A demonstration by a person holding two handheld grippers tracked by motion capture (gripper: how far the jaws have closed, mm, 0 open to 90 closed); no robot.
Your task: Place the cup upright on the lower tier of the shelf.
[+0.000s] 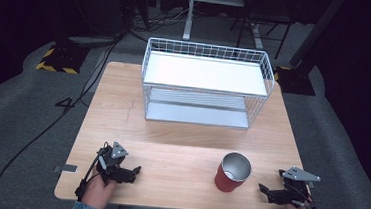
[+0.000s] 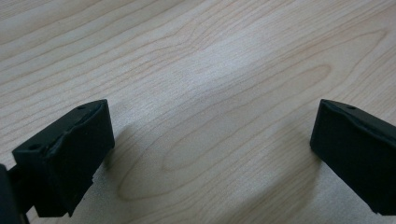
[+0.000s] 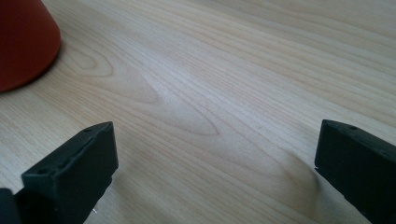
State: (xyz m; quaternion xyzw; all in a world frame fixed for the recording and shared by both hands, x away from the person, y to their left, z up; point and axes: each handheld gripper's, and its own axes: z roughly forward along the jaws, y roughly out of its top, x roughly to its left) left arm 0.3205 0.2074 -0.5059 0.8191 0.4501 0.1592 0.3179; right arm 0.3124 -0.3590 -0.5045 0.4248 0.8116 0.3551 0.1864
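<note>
A red cup (image 1: 232,172) with a silvery inside stands upright near the front right of the wooden table (image 1: 180,149). My right gripper (image 1: 265,191) rests low by the front right edge, a short way right of the cup, jaws wide open with bare wood between them. The cup's red side (image 3: 23,42) fills the top left corner of the right gripper view. My left gripper (image 1: 135,173) lies at the front left, open, pointing toward the table's middle. In the left gripper view (image 2: 212,140) its jaws stand far apart over bare wood.
A white wire basket shelf (image 1: 205,83) with two levels stands at the back middle of the table. Cables (image 1: 46,128) run over the grey floor to the left. Table legs and chair bases stand in the dark behind.
</note>
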